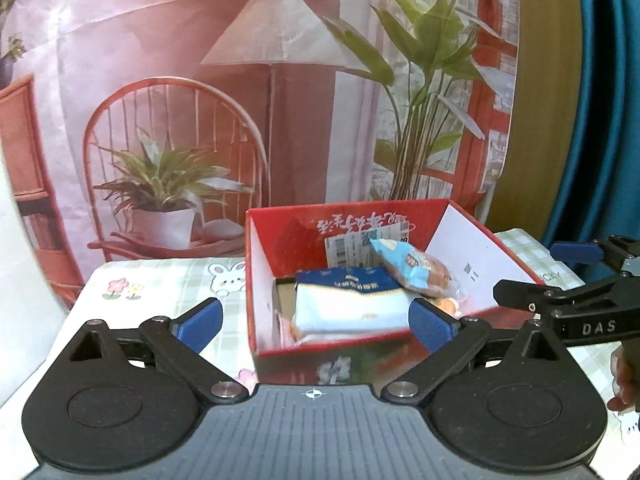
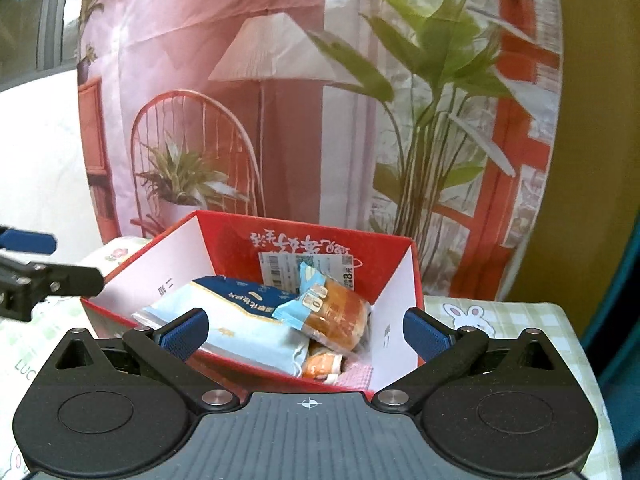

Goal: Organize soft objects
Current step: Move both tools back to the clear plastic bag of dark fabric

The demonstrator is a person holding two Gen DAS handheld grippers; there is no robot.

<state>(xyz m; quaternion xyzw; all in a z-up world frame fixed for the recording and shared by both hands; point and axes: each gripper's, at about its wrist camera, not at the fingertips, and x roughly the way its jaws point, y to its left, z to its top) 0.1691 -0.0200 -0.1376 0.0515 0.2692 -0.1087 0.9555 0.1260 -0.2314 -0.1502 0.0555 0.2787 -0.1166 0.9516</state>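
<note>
A red cardboard box [image 1: 320, 342] [image 2: 396, 248] stands open on the table. Inside lie a light blue tissue pack [image 1: 352, 308] [image 2: 248, 332], a wrapped bread bun [image 1: 424, 272] [image 2: 336, 316] on top of it, and another orange snack [image 2: 320, 364] beside a pink cloth. My left gripper [image 1: 316, 322] is open, held back from the box's near wall, nothing between its blue pads. My right gripper [image 2: 306, 332] is open too, in front of the box and empty. Each gripper shows at the edge of the other's view.
The table wears a pale green checked cloth with bunny prints [image 1: 168, 280] [image 2: 500, 316]. A printed backdrop of a lamp, chair and plants [image 1: 276, 80] hangs behind. A blue curtain [image 1: 600, 120] is at the right. A hand [image 1: 624, 384] holds the right gripper.
</note>
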